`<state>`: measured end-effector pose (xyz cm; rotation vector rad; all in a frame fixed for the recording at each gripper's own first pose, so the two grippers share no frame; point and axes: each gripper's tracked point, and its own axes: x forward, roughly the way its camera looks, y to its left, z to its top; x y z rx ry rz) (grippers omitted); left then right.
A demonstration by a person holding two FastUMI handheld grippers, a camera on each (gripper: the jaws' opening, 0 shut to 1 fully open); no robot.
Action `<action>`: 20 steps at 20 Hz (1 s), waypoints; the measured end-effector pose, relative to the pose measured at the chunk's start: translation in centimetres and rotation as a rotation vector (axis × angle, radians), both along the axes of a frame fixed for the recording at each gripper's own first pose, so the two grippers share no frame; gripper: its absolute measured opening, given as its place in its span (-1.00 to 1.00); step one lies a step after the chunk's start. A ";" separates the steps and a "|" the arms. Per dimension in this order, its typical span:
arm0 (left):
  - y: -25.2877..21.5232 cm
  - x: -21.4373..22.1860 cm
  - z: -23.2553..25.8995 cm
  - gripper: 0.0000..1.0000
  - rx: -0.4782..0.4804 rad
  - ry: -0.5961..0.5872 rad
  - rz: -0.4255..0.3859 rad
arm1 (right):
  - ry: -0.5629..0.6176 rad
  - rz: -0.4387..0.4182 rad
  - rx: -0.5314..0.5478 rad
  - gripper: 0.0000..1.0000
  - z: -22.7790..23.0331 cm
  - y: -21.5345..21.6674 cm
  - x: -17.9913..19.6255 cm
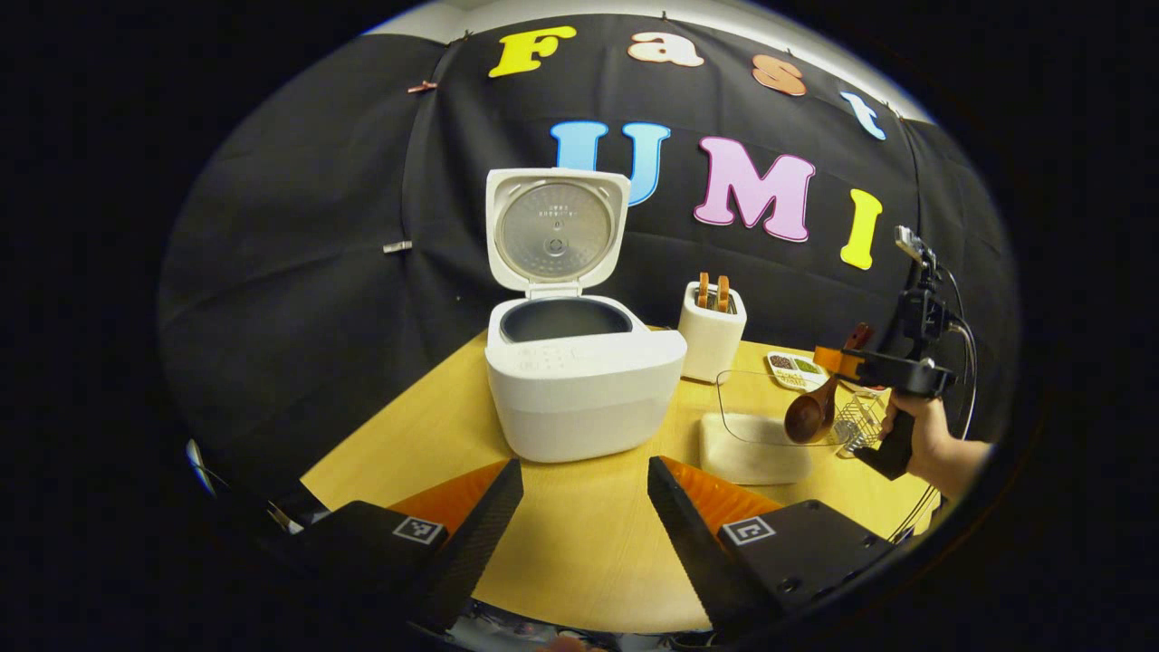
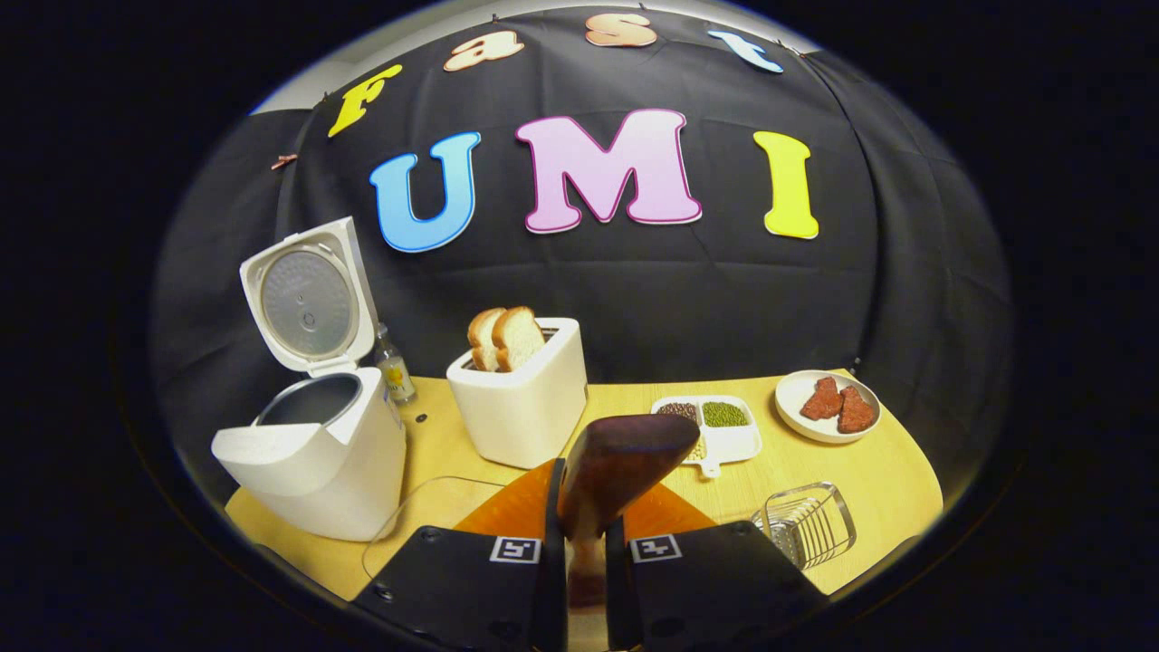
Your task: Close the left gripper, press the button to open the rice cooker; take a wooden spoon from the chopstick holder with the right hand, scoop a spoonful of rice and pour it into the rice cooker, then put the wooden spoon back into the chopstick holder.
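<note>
1. the rice cooker [image 1: 584, 380] stood open on the table [image 1: 579, 552].
2. the right gripper [image 2: 584, 552] clamped the wooden spoon [image 2: 616, 466]; its bowl was hidden here.
3. the left gripper [image 1: 584, 507] gaped wide, empty.

Black cloth wall [image 2: 724, 299] hangs as backdrop behind the counter [image 1: 579, 543], curving round on both sides, creased in places. Small clips [image 1: 397, 246] pin the cloth. Above its top edge, a strip of pale wall [image 1: 579, 11] shows. Counter is light wood-grain with a rounded edge. Lighting even; soft glare on the counter surface.
</note>
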<state>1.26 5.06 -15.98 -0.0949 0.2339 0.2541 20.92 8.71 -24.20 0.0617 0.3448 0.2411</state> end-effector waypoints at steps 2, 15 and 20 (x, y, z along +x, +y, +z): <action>0.4 0.0 -1.1 0.92 -0.021 0.016 -0.004 | 0.029 -0.011 -0.014 -0.58 -1.7 0.0 -0.4; 4.4 -1.8 -1.1 0.92 -0.033 0.019 0.053 | 0.254 -0.032 0.280 -0.58 -3.3 7.7 -3.7; 4.9 -2.0 -0.7 0.92 -0.051 0.010 0.050 | 0.394 -0.122 0.523 -0.57 -3.2 7.8 -3.5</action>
